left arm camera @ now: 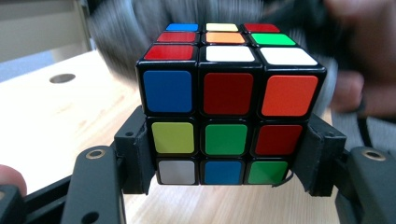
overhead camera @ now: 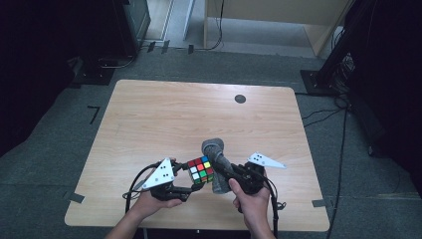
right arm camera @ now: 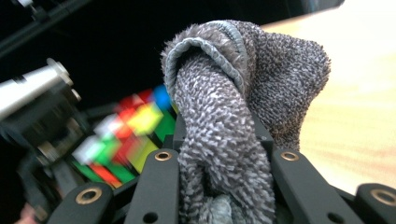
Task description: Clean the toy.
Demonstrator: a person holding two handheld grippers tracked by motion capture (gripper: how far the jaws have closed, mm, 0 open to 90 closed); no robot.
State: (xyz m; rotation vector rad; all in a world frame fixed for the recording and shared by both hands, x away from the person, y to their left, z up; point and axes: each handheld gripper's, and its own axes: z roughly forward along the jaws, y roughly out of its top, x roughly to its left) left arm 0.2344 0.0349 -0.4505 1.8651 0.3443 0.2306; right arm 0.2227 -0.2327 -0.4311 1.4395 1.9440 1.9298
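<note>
**Wiping the held cube**

The left gripper [overhead camera: 185, 175] is clamped on the scrambled, multicoloured plastic puzzle cube [left arm camera: 227, 112], held above the wooden table [overhead camera: 149, 119]. Just right of the cube, the right gripper [overhead camera: 226, 172] pinches a bunched grey terry cloth [right arm camera: 233, 116]. Best to keep the cube steady and rub lightly. No containers are present.

A scrambled puzzle cube [left arm camera: 227, 105] held upright beside a bunched grey cloth [right arm camera: 233, 116].

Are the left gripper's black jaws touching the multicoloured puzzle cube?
Touching. In the left gripper view, the left gripper clamps the multicoloured puzzle cube, its two black jaws pressed against the cube's lower side faces.
</note>
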